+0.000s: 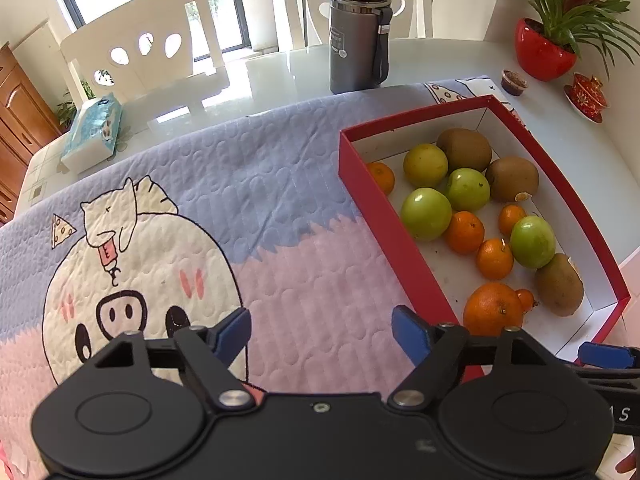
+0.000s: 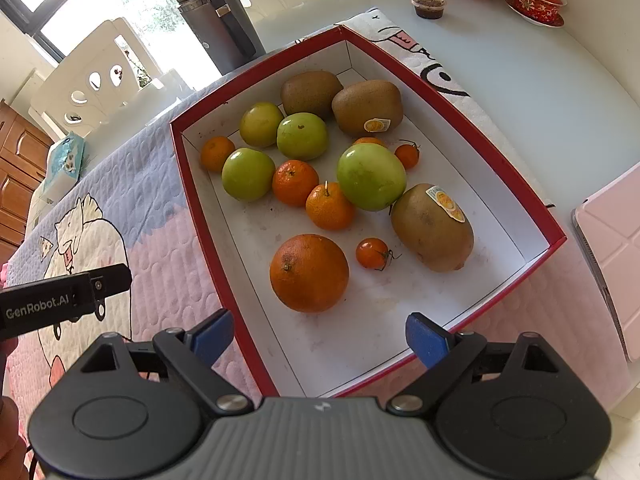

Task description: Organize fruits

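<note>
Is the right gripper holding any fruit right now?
No. The right gripper stands open and empty above the near end of the red box, short of the big orange.

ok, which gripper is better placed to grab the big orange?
Right. The right gripper is open above the red box, the big orange just ahead. The left gripper hangs over the mat beside it.

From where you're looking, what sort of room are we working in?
Most likely a home dining room: a glass-topped dining table with white dining chairs around it, a cartoon quilted mat and a potted plant by a window.
</note>
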